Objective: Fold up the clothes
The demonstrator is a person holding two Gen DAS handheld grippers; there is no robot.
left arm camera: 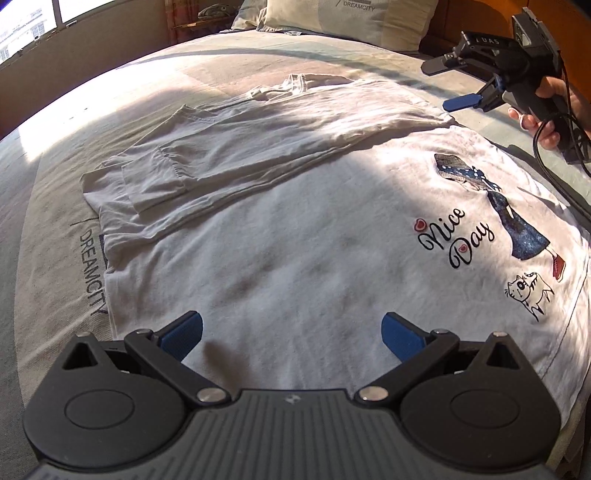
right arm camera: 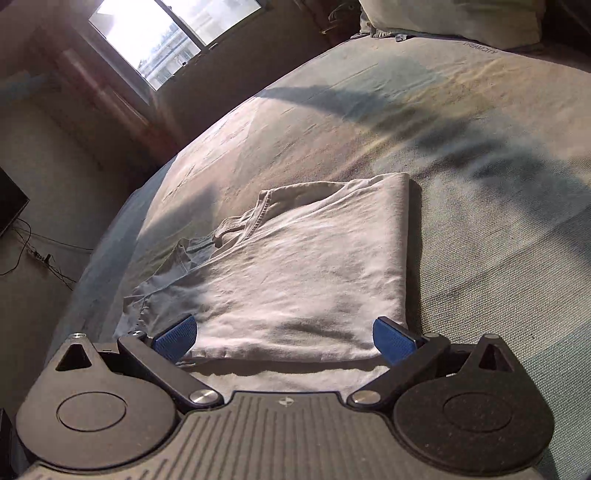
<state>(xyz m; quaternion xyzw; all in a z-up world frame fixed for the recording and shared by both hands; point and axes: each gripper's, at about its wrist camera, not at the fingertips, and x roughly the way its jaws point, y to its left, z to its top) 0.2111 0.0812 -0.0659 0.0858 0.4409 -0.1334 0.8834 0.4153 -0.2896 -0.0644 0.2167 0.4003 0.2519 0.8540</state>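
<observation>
You're over the bed (left arm camera: 44, 258), its grey cover stitched DREAMCITY; the white T-shirt (left arm camera: 295, 240) lies flat on it, one side folded in, pillow (left arm camera: 351, 18) and window (right arm camera: 166, 33) beyond. Your left gripper (left arm camera: 291, 332) hovers over the shirt, jaws wide, empty. Your right gripper (right arm camera: 284, 338) gapes wide too, empty above the folded edge.

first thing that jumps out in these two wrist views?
The white cotton T-shirt spread on the bed, its "Nice Day" print with a blue-dressed figure and cat at the right of the left wrist view. One side is already folded over. Both blue-padded grippers, left and right, hang open and empty.
</observation>
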